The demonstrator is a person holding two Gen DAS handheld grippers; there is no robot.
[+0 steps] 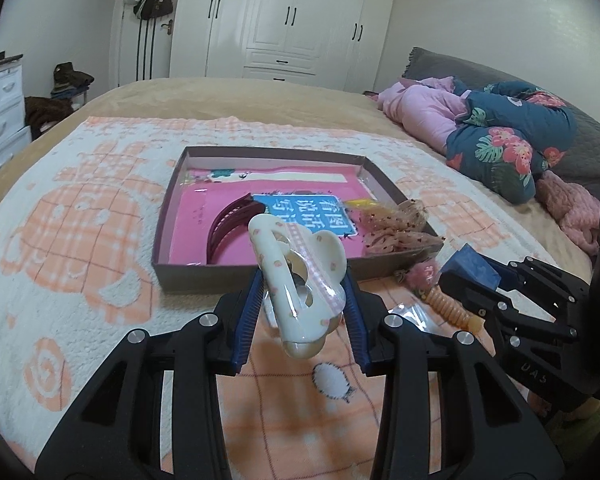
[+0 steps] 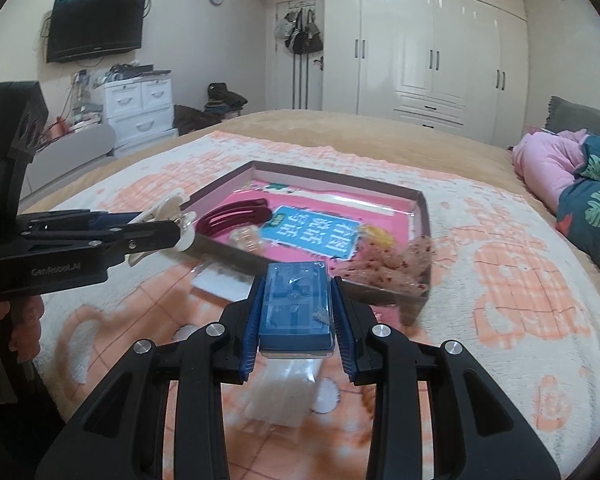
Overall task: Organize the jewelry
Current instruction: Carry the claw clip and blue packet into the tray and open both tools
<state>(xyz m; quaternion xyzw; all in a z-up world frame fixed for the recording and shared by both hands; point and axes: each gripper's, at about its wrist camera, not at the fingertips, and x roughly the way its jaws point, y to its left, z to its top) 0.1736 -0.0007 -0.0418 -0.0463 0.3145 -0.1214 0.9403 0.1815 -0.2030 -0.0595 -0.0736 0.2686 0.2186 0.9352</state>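
Claws both loaded: left gripper (image 1: 304,300) clenches the hair claw clip (image 1: 300,276), right gripper (image 2: 296,316) the blue packet (image 2: 294,304), poised at the tray (image 2: 418,216) near edge for dropping in.

Black left tool (image 1: 304,292) — blue ribbed pads (image 1: 247,312), silver screws (image 1: 137,336).

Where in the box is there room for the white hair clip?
The box has bare pink floor along its left wall, beside the maroon headband, and a strip at the far wall. The right side is crowded: blue card, speckled bows. The left claw holds the white hair clip.
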